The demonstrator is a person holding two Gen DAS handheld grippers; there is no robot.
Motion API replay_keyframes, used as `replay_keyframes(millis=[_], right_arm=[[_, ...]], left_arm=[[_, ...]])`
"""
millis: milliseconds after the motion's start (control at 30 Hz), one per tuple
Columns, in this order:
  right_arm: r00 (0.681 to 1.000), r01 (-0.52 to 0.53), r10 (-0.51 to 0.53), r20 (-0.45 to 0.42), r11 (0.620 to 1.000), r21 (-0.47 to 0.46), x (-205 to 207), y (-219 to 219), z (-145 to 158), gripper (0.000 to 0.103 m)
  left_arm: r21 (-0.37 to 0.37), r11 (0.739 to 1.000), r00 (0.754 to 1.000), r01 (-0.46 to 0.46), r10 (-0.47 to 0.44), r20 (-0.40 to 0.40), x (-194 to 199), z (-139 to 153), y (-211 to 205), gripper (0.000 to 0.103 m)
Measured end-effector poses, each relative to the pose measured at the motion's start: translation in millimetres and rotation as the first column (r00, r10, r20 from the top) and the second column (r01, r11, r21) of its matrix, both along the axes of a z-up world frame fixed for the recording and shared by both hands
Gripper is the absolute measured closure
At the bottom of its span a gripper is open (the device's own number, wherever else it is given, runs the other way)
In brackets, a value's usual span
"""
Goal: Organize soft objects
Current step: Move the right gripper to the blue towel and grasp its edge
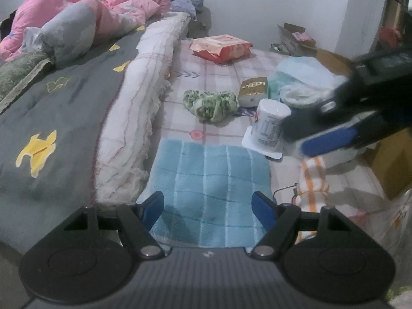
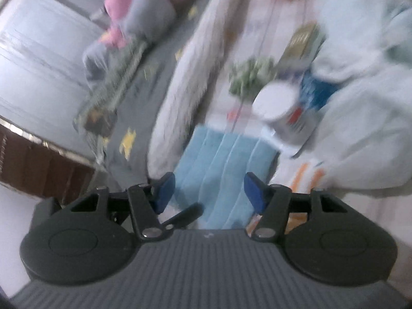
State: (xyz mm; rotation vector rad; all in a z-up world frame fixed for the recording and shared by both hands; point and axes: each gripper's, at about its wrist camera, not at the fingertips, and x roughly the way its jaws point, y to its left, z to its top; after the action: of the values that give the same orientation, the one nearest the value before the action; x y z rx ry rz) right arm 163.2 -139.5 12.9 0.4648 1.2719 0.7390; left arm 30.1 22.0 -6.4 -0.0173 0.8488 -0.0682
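Observation:
A light blue striped towel lies flat on the checked sheet; it also shows in the blurred right wrist view. My left gripper is open and empty just above the towel's near edge. My right gripper is open and empty over the same towel; in the left wrist view it hangs at the right, above an orange-striped cloth. A green patterned cloth lies crumpled beyond the towel. A pale blue and white pile of fabric sits at the right.
A white cup lies tipped beside the towel. A gold tissue pack and a red wipes pack lie farther back. A grey quilt and a person under pink bedding fill the left. Cardboard boxes stand at the right.

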Motion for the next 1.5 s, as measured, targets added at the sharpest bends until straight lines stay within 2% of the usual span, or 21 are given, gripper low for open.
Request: replay_keyframes(millis=[133, 267, 333, 500, 667, 833, 933, 1000, 1167, 1267, 1367, 1500], right_arm=[[0.997, -0.022, 0.016, -0.077, 0.996, -0.086, 11.6, 31.6, -18.0, 0.043], [0.986, -0.019, -0.005, -0.164, 0.989, -0.145, 19.4, 38.6, -38.6, 0.042], [0.986, -0.012, -0.017, -0.163, 0.984, -0.179, 22.3, 42.8, -42.2, 0.042], [0.987, -0.015, -0.019, -0.158, 0.978, -0.210, 27.8, 53.2, -44.3, 0.038], [0.986, -0.024, -0.009, -0.166, 0.980, -0.199, 37.4, 65.1, -47.7, 0.028], [0.986, -0.021, -0.005, -0.169, 0.988, -0.151, 43.4, 73.5, -53.7, 0.027], [0.986, -0.012, -0.007, -0.166, 0.993, -0.114, 44.4, 75.9, -57.2, 0.028], [0.987, -0.009, -0.006, -0.162, 0.996, -0.093, 44.4, 77.4, -59.3, 0.030], [0.985, 0.021, -0.030, -0.169, 0.998, -0.054, 43.4, 72.2, -67.9, 0.060], [0.983, 0.041, -0.047, -0.177, 0.999, -0.035, 42.8, 68.9, -73.1, 0.074], [0.980, 0.058, -0.055, -0.191, 0.998, 0.011, 40.4, 63.6, -73.4, 0.080], [0.985, 0.066, -0.051, -0.164, 0.994, 0.086, 34.3, 57.1, -58.7, 0.084]], left_arm=[[0.043, 0.998, 0.999, 0.036, -0.036, 0.005, 7.4, -9.6, -2.4, 0.027], [0.073, 0.995, 0.998, 0.063, -0.061, -0.027, 16.8, -20.9, -3.6, 0.027], [0.067, 0.996, 0.997, 0.060, -0.056, -0.057, 21.1, -26.2, -2.1, 0.027], [0.040, 0.997, 0.996, 0.064, -0.062, -0.059, 19.6, -28.0, -0.9, 0.024], [0.032, 0.997, 0.996, 0.076, -0.074, -0.058, 18.1, -28.2, -3.8, 0.025], [-0.062, 0.995, 0.995, 0.084, -0.087, -0.052, 16.1, -25.9, 0.0, 0.029], [-0.090, 0.993, 0.996, 0.079, -0.082, -0.038, 15.2, -25.3, 1.3, 0.037], [-0.117, 0.990, 0.996, 0.076, -0.080, -0.032, 15.6, -25.1, 3.3, 0.042], [-0.156, 0.986, 0.998, 0.054, -0.059, -0.025, 21.7, -24.7, 10.2, 0.056], [-0.176, 0.983, 0.999, 0.043, -0.048, -0.024, 24.4, -23.2, 13.2, 0.063], [-0.179, 0.983, 0.999, 0.039, -0.044, -0.021, 24.1, -20.5, 14.4, 0.066], [-0.179, 0.983, 0.999, 0.047, -0.043, 0.027, 15.8, -5.5, 17.1, 0.066]])
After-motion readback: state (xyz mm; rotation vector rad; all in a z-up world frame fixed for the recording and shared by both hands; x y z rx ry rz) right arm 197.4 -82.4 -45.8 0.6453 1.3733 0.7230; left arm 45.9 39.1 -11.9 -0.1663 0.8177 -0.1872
